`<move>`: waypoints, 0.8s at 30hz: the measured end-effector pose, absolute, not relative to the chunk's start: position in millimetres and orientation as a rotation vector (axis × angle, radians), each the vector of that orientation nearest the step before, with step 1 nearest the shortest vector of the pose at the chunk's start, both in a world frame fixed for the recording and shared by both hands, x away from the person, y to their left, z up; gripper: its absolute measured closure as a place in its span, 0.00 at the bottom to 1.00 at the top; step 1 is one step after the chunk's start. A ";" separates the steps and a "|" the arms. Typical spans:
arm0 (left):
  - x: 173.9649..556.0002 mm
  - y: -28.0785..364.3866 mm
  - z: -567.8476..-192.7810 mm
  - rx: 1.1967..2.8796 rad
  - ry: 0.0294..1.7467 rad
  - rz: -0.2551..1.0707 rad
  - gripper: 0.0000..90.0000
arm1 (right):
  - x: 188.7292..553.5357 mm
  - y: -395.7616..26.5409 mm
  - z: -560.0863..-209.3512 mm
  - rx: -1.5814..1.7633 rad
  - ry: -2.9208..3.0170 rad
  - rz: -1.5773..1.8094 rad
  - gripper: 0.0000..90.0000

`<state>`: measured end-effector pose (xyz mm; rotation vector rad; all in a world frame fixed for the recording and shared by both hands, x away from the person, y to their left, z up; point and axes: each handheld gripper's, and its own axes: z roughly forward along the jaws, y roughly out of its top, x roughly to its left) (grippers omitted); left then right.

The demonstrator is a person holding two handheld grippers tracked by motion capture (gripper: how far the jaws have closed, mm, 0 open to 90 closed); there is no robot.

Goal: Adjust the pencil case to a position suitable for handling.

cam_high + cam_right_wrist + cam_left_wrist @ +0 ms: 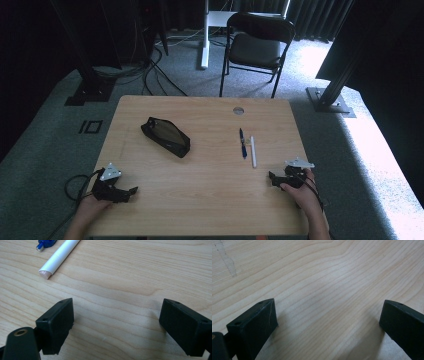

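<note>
A black pencil case [165, 136] lies on the wooden table [210, 200], left of centre. A blue pen [242, 143] and a white pen [253, 151] lie side by side right of centre. My left gripper [129, 193] rests near the table's front left corner, open, with bare wood between its jaws [328, 315]. My right gripper [274, 179] rests near the front right edge, open and empty [116, 312]. In the right gripper view the white pen [60, 255] and the blue pen's tip [45, 243] lie just ahead to the upper left.
A black folding chair [256, 47] stands beyond the table's far edge. Cables [150, 70] run over the grey carpet at the back left. A round grommet [238, 110] sits in the table near its far edge. Black frame posts [332, 95] stand at both sides.
</note>
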<state>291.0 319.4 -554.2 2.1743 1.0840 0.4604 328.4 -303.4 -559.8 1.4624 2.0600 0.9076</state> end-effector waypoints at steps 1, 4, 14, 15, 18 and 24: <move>291.0 319.4 -554.2 2.174 1.084 0.460 0.02 | 328.5 -303.4 -559.9 1.462 2.061 0.908 0.13; 291.1 319.4 -554.3 2.174 1.082 0.460 0.02 | 328.5 -303.4 -559.8 1.462 2.061 0.909 0.13; 291.7 319.2 -554.3 2.178 1.074 0.456 0.02 | 327.6 -302.2 -559.3 1.454 2.065 0.912 0.15; 291.7 319.2 -554.3 2.178 1.074 0.456 0.02 | 327.1 -301.6 -559.1 1.457 2.063 0.923 0.15; 291.5 319.3 -554.4 2.178 1.073 0.456 0.02 | 323.5 -295.6 -554.2 1.448 2.061 0.990 0.15; 291.1 319.8 -554.4 2.179 1.071 0.455 0.02 | 322.7 -281.1 -535.6 1.378 2.058 1.087 0.15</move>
